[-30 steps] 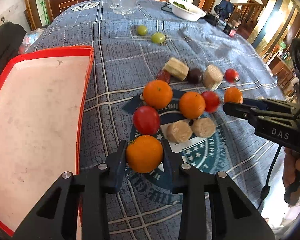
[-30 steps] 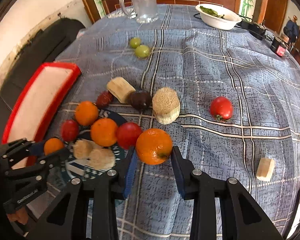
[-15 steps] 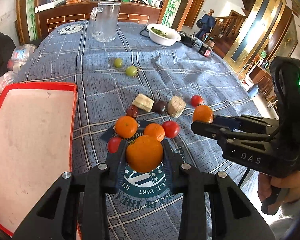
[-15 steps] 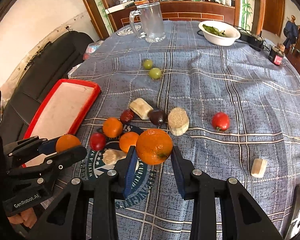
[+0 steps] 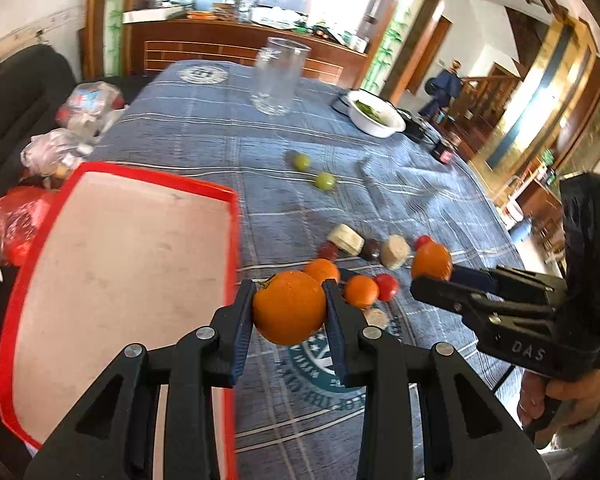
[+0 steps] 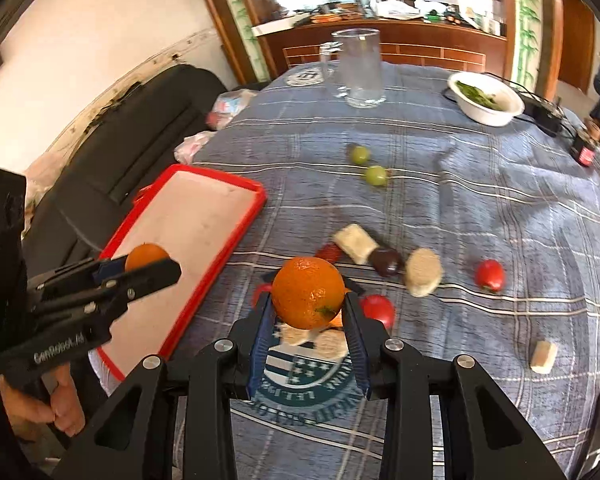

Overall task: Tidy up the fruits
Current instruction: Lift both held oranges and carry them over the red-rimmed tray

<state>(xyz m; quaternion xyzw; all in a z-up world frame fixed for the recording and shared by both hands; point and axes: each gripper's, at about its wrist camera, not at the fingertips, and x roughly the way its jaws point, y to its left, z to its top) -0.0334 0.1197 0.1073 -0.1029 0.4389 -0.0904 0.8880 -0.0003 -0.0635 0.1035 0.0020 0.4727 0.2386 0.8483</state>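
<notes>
With two oranges [image 5: 289,307] [image 6: 308,298] gripped, two green grapes [image 6: 359,155] [image 6: 376,175] remain.

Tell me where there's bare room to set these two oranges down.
The red tray is bare inside. The cloth is also open between the green grapes and the white bowl. It is crowded in the cluster just right of the tray, around the dark plum: oranges, tomatoes and beige blocks sit close together.
</notes>
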